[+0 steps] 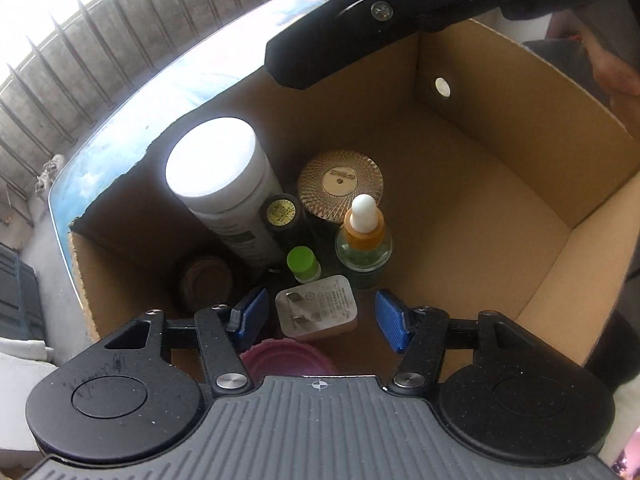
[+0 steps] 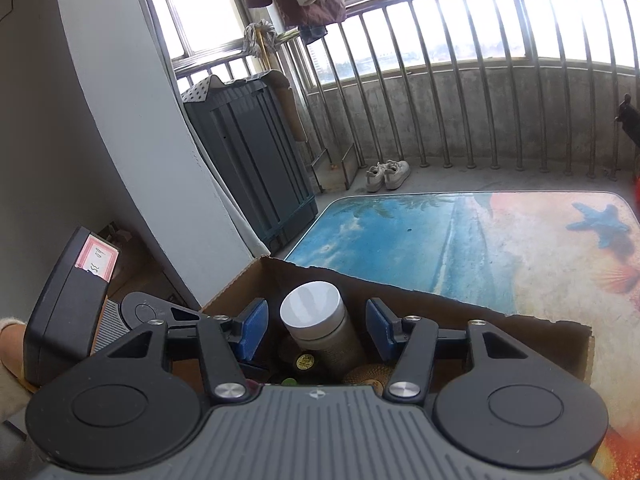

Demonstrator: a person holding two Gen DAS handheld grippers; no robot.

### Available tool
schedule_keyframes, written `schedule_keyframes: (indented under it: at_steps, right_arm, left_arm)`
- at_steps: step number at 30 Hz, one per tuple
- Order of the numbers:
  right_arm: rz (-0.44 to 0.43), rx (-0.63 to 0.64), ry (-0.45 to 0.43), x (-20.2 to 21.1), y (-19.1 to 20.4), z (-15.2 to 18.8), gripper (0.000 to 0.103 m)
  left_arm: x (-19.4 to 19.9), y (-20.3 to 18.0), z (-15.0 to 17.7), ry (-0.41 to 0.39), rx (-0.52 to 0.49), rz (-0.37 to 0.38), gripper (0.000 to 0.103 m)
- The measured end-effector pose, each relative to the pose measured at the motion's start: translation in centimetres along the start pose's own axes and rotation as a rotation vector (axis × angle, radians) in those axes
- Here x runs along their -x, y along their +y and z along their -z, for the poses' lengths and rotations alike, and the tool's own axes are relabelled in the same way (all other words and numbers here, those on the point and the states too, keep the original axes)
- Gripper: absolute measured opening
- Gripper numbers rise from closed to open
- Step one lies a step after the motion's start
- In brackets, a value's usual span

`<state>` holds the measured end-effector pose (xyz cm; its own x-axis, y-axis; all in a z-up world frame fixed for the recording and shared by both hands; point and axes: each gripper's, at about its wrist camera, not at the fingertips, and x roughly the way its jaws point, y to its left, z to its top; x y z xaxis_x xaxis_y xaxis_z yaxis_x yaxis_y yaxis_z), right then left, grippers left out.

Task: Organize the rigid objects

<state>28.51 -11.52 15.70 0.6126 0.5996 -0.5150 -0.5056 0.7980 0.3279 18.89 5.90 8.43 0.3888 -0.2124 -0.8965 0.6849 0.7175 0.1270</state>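
An open cardboard box [image 1: 500, 200] stands on the beach-print table [image 2: 440, 240]. Packed in its left corner are a tall white-lidded jar [image 1: 216, 164], a gold ribbed lid [image 1: 340, 184], a dropper bottle [image 1: 364, 236], a small green-capped bottle [image 1: 302, 264], a black tube with a gold cap [image 1: 281, 212], a white plug adapter [image 1: 316, 308], a brown round lid [image 1: 206, 280] and a pink lid [image 1: 288, 360]. My left gripper [image 1: 320, 320] is open above the adapter, holding nothing. My right gripper [image 2: 316, 328] is open above the white-lidded jar [image 2: 312, 310]; it also shows in the left wrist view [image 1: 360, 40].
The right half of the box floor [image 1: 460, 248] is bare cardboard. The box rim [image 2: 400, 292] lies below the right gripper. A dark cabinet [image 2: 248, 160] and white shoes [image 2: 388, 174] stand by the balcony railing. The left gripper's body [image 2: 72, 300] is at the left.
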Motion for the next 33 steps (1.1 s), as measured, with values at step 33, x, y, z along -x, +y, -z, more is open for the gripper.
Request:
schedule_keyframes:
  at_steps: [33]
  right_arm:
    - [-0.048,-0.054,-0.029,1.4,-1.3,1.2,0.057]
  left_arm:
    - [2.4,-1.2,1.0,0.167,-0.174,-0.114,0.056]
